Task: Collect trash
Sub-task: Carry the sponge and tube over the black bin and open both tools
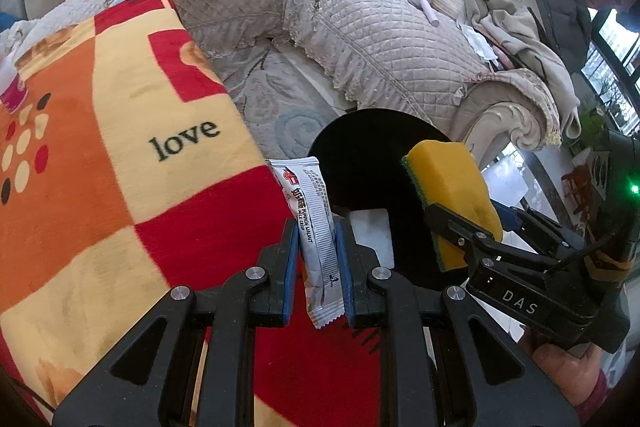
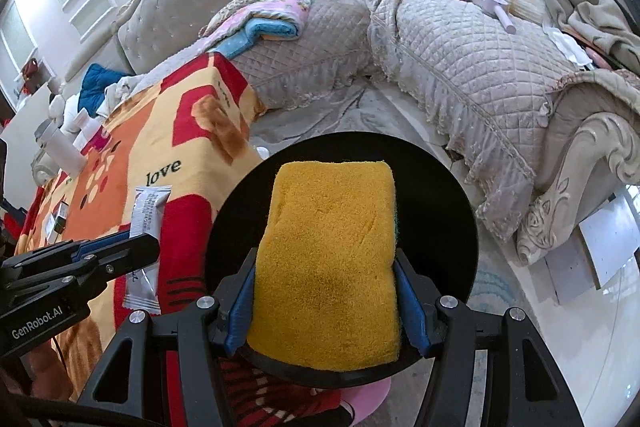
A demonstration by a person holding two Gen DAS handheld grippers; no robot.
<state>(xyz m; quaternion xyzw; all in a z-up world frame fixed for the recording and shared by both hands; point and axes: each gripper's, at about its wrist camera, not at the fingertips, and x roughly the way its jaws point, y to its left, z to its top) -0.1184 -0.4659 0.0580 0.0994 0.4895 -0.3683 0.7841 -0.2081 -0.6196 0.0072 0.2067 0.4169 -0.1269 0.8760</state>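
Snack wrapper [image 1: 316,227] is pinched in our left gripper [image 1: 318,227], and the right gripper [image 2: 326,267] squeezes a yellow sponge [image 2: 332,259] over a black bin [image 2: 440,211]. Only the right view shows bottles [image 2: 64,147] far left on the "love" blanket [image 1: 120,147]; a quilted sofa [image 1: 380,39] sits behind.

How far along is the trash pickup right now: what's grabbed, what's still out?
In hand: the left gripper is shut on a silver snack wrapper, and the right gripper is clamped on a yellow sponge, both poised over the black bin. Left: neither has been dropped in yet. The bin's contents are too dark to tell.
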